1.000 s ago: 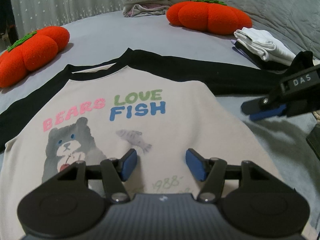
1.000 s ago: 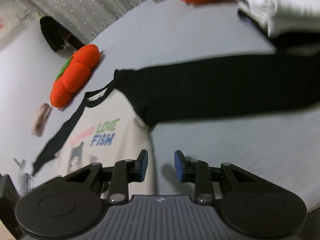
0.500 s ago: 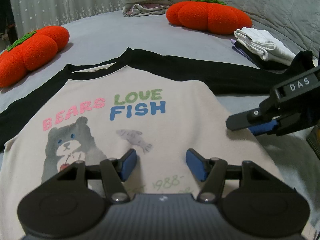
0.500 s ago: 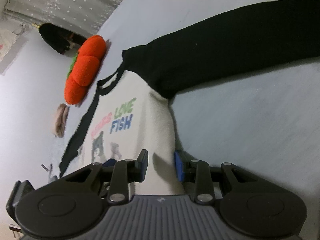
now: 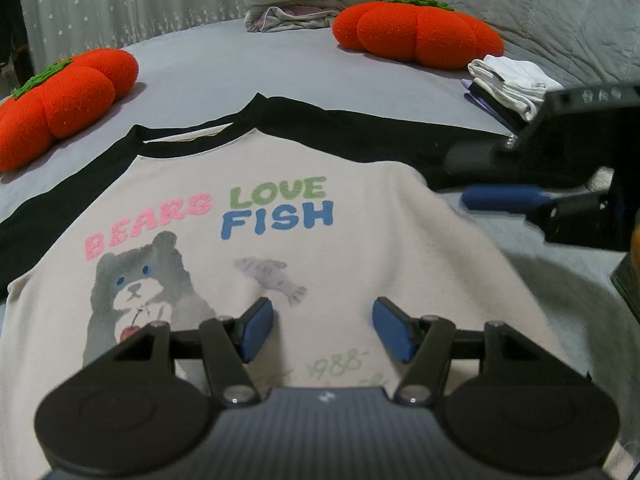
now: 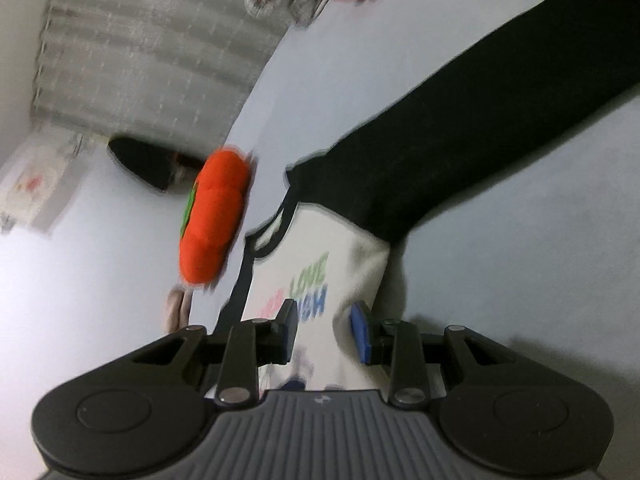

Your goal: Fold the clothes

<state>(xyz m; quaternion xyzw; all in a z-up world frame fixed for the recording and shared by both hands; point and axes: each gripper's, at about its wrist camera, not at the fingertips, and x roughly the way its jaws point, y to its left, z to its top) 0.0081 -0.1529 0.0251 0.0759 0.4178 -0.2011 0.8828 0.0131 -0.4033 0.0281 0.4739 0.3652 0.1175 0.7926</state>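
On the grey bed [image 5: 224,64] the raglan shirt [image 5: 280,264] lies flat, face up and unfolded, beside folded clothes [image 5: 508,80]. Both the left gripper [image 5: 322,334] and the right gripper [image 6: 326,330] are spread and empty above it, so every fold remains.

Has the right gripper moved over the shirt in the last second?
Yes. In the left wrist view the right gripper has risen toward the black sleeve and rolled over.

A grey-sheeted bed [image 5: 224,60] fills the room's foreground. Behind it hangs a pale curtain [image 5: 120,4] dotted with small stars. A quilted grey cover [image 5: 560,8] rises at right.
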